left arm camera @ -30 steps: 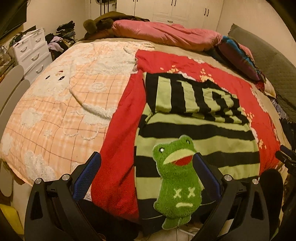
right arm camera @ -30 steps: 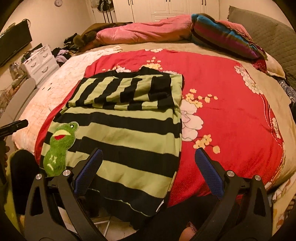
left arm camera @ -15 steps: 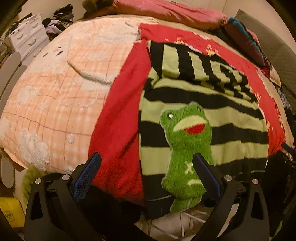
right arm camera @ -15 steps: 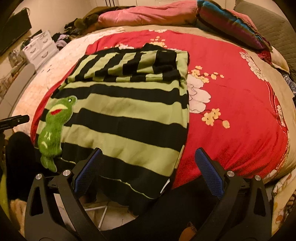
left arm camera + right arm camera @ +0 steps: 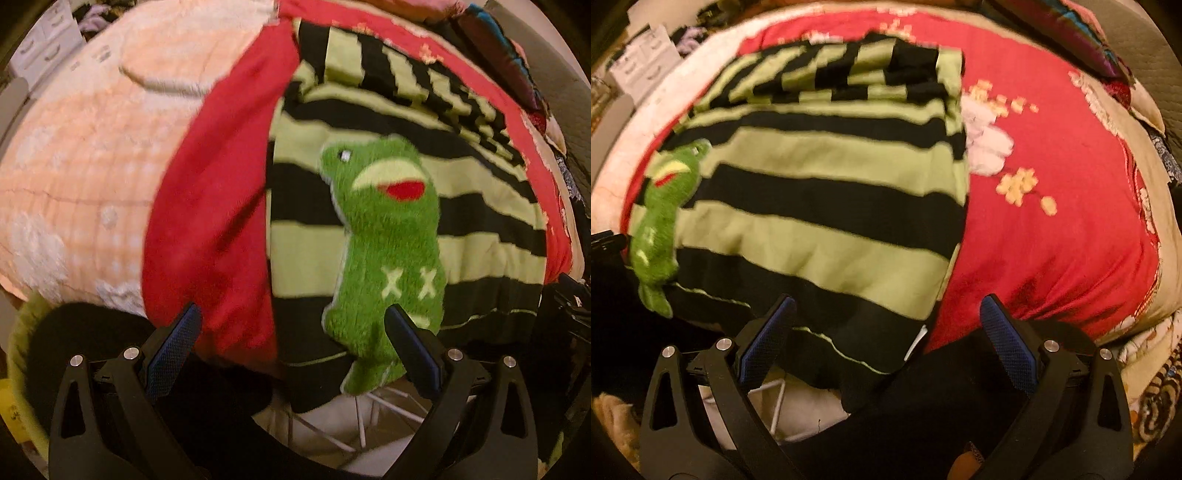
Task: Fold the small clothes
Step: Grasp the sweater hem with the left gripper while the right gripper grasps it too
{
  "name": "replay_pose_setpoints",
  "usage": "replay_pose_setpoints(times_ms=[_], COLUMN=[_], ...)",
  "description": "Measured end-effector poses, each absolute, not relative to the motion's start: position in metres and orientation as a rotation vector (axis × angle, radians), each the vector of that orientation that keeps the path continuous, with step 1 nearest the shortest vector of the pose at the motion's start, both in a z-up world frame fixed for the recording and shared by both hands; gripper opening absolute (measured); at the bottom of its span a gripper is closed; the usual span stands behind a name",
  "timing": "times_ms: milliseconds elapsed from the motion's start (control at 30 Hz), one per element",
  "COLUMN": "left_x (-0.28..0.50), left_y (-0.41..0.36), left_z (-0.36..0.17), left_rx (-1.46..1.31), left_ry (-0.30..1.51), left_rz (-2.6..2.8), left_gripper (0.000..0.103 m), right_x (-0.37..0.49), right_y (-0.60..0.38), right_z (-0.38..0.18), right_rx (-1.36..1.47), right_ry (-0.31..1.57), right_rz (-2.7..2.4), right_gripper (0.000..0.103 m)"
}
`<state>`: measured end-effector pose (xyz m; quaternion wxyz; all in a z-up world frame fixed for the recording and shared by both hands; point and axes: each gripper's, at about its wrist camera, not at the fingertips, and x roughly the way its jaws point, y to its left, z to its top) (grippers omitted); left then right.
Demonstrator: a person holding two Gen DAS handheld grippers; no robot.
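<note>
Your big bed (image 5: 1145, 280) | red flowered blanket (image 5: 1052, 236) spread on it | peach fluffy checked blanket (image 5: 81, 177) beside the red one | your green-and-black striped sweater (image 5: 820, 192) lies on the red

both views sit low at the foot edge of the bed (image 5: 1052, 229), close in, facing up its length. the left view looks over the sweater's (image 5: 480, 206) frog (image 5: 388, 236) corner; the right view looks over its other hem corner — they share the sweater (image 5: 820, 199), frog (image 5: 661, 218) and red cover.
</note>
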<state>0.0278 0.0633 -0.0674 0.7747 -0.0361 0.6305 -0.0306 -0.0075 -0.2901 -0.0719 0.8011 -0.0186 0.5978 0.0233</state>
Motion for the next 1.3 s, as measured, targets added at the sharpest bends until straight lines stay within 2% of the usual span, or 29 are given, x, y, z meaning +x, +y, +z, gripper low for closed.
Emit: replay_pose_setpoints(times_ms=[367, 400, 467, 533, 567, 600, 633, 667, 700, 733, 800, 833, 1067, 1300], left_x=[0.022, 0.021, 0.021, 0.021, 0.020, 0.020, 0.021, 0.021, 0.021, 0.020, 0.018, 0.016, 0.031, 0.073], left_y=[0.053, 0.050, 0.047, 0.046, 0.046, 0.046, 0.046, 0.046, 0.046, 0.047, 0.045, 0.042, 0.050, 0.058], left_z=[-0.092, -0.090, -0.090, -0.091, -0.091, -0.091, -0.091, -0.090, -0.089, -0.088, -0.083, -0.083, -0.047, -0.007], left_rx=[-0.077, -0.063, -0.061, -0.091, -0.108, -0.123, -0.137, -0.143, -0.152, -0.163, -0.151, -0.139, -0.255, -0.322], left_ry=[1.450, 1.444, 1.439, 1.441, 1.442, 1.442, 1.440, 1.435, 1.428, 1.421, 1.403, 1.399, 1.280, 1.146], left_rz=[-0.102, -0.105, -0.113, -0.141, -0.155, -0.167, -0.177, -0.179, -0.184, -0.197, -0.203, -0.207, -0.278, -0.269], left_gripper=[0.098, 0.097, 0.096, 0.079, 0.076, 0.072, 0.063, 0.061, 0.053, 0.036, 0.020, 0.016, 0.013, 0.010], right_x=[0.001, 0.001, 0.000, -0.003, -0.003, -0.004, -0.006, -0.007, -0.009, -0.008, -0.007, -0.009, -0.010, 0.034], right_y=[-0.293, -0.293, -0.292, -0.294, -0.296, -0.298, -0.301, -0.301, -0.304, -0.305, -0.309, -0.313, -0.336, -0.351], right_z=[-0.115, -0.115, -0.115, -0.114, -0.113, -0.110, -0.106, -0.103, -0.100, -0.098, -0.092, -0.085, -0.045, -0.008], right_rx=[0.007, 0.005, 0.007, 0.014, 0.024, 0.036, 0.055, 0.064, 0.083, 0.098, 0.139, 0.174, 0.335, 0.394], right_ry=[1.482, 1.478, 1.477, 1.466, 1.457, 1.446, 1.425, 1.417, 1.403, 1.394, 1.367, 1.333, 1.125, 0.986], right_rz=[0.098, 0.103, 0.123, 0.124, 0.125, 0.129, 0.137, 0.139, 0.144, 0.149, 0.170, 0.197, 0.322, 0.342], right_gripper=[0.094, 0.092, 0.078, 0.054, 0.048, 0.037, 0.025, 0.021, 0.016, 0.010, 0.004, 0.004, 0.003, 0.003])
